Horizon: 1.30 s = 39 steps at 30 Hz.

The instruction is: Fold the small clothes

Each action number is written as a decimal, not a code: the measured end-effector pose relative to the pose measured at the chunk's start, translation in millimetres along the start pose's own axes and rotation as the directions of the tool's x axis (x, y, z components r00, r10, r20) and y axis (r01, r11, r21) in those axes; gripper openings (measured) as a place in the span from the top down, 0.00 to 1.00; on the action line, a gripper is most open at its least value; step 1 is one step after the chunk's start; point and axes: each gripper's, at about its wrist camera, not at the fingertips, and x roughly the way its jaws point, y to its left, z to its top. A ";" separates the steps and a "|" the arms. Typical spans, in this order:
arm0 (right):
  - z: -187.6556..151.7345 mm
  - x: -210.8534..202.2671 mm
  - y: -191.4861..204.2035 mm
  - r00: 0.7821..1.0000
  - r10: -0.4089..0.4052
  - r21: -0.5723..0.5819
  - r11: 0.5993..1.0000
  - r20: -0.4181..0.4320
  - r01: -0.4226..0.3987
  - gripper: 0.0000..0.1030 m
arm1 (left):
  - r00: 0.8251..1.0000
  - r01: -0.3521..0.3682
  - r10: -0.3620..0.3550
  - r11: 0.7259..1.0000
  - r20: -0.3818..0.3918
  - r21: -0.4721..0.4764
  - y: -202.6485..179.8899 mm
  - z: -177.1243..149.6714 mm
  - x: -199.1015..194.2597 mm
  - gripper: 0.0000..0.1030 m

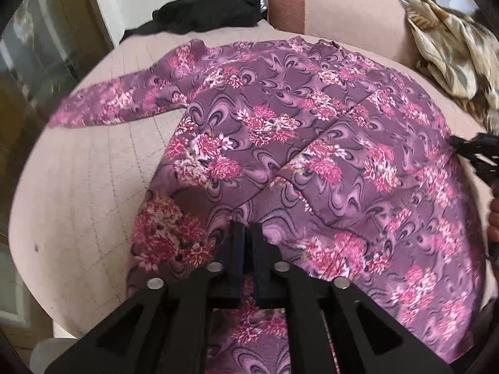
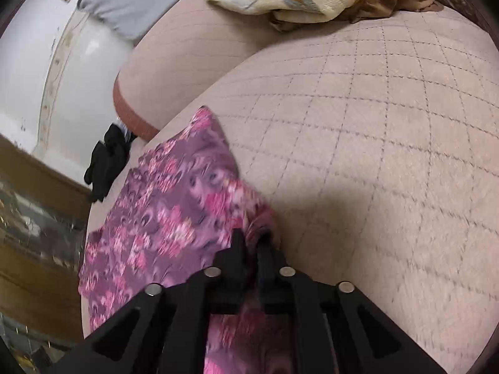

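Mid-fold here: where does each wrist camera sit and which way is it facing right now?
Left wrist: on the left gripper, angled down at the floral garment; jaws pinch its cloth; the right gripper and a hand show at the edge.
Right wrist: on the right gripper, looking across the quilted cushion; jaws pinch the garment's edge.
Shared: garment, cushion, black cloth, patterned fabric.
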 end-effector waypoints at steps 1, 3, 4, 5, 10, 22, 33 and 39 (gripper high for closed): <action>-7.0 -11.8 0.8 1.000 -0.007 0.015 1.000 0.006 0.007 0.83 | 0.999 -0.030 0.029 1.000 -0.012 -0.008 2.8 -2.1 -2.3 0.77; -25.6 -40.9 0.4 0.999 0.001 0.015 1.000 0.033 -0.001 0.52 | 0.999 -0.051 0.051 0.997 -0.002 -0.062 15.3 -4.9 -10.5 0.52; -40.9 -62.2 2.1 0.997 0.000 0.001 1.000 0.071 0.000 0.32 | 0.999 -0.044 0.046 0.993 0.017 -0.107 24.3 -7.8 -19.4 0.39; -54.0 -78.2 3.0 0.994 -0.008 -0.003 1.000 0.107 0.008 0.21 | 0.998 -0.022 0.030 0.988 0.048 -0.155 34.5 -13.5 -30.6 0.29; -150.0 -119.3 3.3 0.992 -0.056 -0.021 0.998 0.111 0.058 0.15 | 0.991 -0.012 0.044 0.971 0.126 -0.238 42.2 -46.3 -60.3 0.18; -227.6 -117.2 69.6 0.983 -0.154 -0.286 0.942 0.101 0.177 0.15 | 0.947 -0.036 0.113 0.967 0.300 -0.251 47.5 -50.8 -94.6 0.10; -234.5 -139.1 126.1 0.987 -0.158 -0.344 0.926 0.019 0.155 0.15 | 0.929 0.062 0.053 0.954 0.366 -0.294 66.8 -43.0 -123.3 0.06; -219.3 -136.4 187.0 0.998 -0.057 -0.437 0.898 0.013 0.057 0.15 | 0.960 0.236 -0.116 0.826 0.256 -0.513 141.0 5.1 -100.1 0.04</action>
